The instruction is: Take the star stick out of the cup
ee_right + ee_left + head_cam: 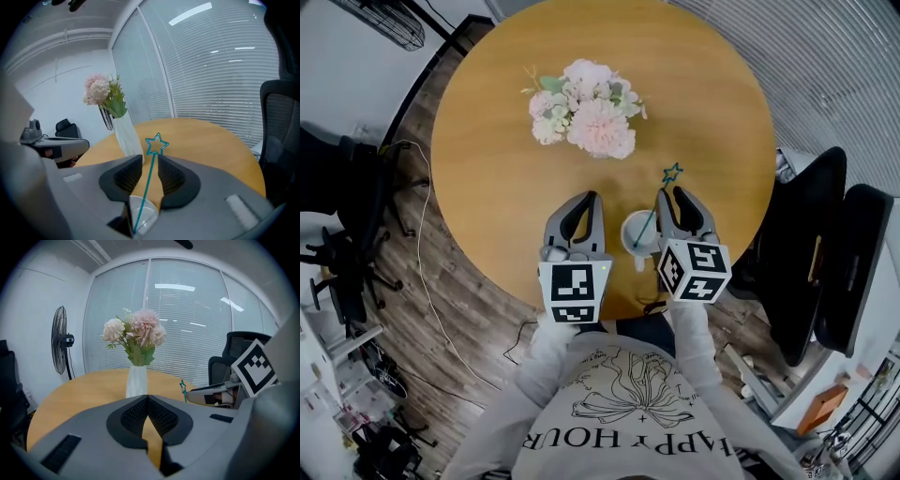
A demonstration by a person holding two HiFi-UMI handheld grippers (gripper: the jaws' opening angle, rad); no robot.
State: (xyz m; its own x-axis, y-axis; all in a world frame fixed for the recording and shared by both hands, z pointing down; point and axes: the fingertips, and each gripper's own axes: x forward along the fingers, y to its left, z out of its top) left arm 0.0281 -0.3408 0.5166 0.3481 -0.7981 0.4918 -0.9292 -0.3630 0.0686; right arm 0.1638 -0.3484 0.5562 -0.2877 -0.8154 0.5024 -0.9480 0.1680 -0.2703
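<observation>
A thin teal star stick point(672, 173) leans out of a small clear cup point(634, 225) near the front edge of the round wooden table point(487, 178). My right gripper point(673, 197) is right beside the cup. In the right gripper view, the star stick point(156, 143) rises from the cup point(143, 213) through the narrow gap between the jaws of my right gripper point(150, 159). The jaws stand slightly apart and do not pinch it. My left gripper point(591, 197) hovers left of the cup, and the left gripper view shows my left gripper point(147, 398) shut on nothing.
A white vase of pink flowers point(586, 108) stands mid-table, beyond both grippers. Black office chairs point(811, 253) crowd the table's right side. A standing fan point(60, 345) is at the far left, and a cable point(427, 281) trails on the wood floor.
</observation>
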